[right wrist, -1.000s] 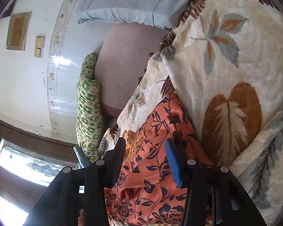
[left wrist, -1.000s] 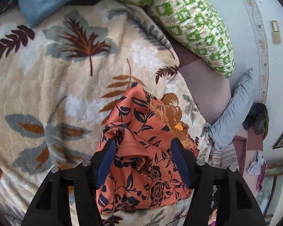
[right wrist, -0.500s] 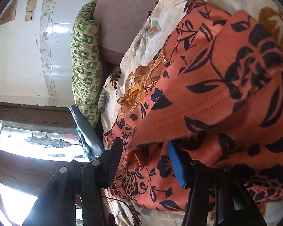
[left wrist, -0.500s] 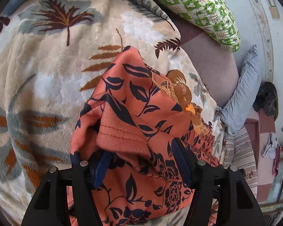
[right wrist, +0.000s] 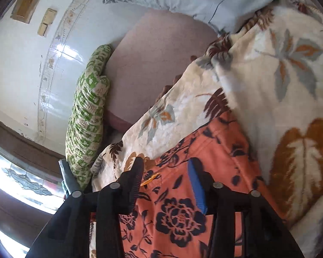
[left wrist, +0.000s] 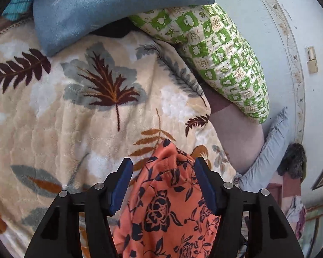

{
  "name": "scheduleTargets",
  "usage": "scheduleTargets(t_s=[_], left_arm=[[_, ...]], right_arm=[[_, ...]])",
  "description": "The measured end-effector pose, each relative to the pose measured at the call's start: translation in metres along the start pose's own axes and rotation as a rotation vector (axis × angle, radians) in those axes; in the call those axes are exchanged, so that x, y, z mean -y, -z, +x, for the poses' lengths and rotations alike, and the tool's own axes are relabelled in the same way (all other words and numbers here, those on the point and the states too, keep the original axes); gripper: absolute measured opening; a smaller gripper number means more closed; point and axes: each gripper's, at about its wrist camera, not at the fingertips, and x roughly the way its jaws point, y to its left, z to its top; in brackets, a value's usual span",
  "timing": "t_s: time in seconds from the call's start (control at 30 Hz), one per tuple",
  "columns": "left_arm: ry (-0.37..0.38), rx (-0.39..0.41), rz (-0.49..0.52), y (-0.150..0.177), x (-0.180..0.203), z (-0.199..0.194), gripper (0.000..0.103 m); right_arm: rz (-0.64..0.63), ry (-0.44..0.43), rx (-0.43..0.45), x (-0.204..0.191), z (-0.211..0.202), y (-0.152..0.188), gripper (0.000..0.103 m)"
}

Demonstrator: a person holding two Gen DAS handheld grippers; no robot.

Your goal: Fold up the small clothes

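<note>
An orange garment with a dark floral print (left wrist: 170, 204) lies on a cream blanket with leaf patterns (left wrist: 75, 111). My left gripper (left wrist: 162, 172) is open, its blue-padded fingers wide on either side of the garment's near tip, above it. In the right wrist view the same garment (right wrist: 204, 172) lies flat on the blanket (right wrist: 280, 75). My right gripper (right wrist: 166, 172) is open too, with the cloth showing between its fingers and nothing pinched.
A green checked pillow (left wrist: 221, 53) and a blue pillow (left wrist: 101, 6) lie at the blanket's far side, by the pale wall. A mauve mattress (right wrist: 157, 64) shows beyond the blanket's edge. A grey pillow (left wrist: 269, 150) lies at the right.
Half a second ago the garment was bunched up high against both grippers. Now it lies lower and flatter on the blanket, and both grippers have drawn back from it with their jaws apart.
</note>
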Motion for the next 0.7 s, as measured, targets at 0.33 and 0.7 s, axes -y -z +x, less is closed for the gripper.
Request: scheduleTargets(t_s=[0.33, 0.7], left_arm=[[-0.082, -0.144, 0.255, 0.031, 0.040, 0.015, 0.060], [-0.404, -0.002, 0.412, 0.041, 0.061, 0.056, 0.024]], right_arm=[[0.001, 0.102, -0.063, 0.031, 0.013, -0.001, 0.057], [-0.283, 0.202, -0.047, -0.011, 0.061, -0.015, 0.007]])
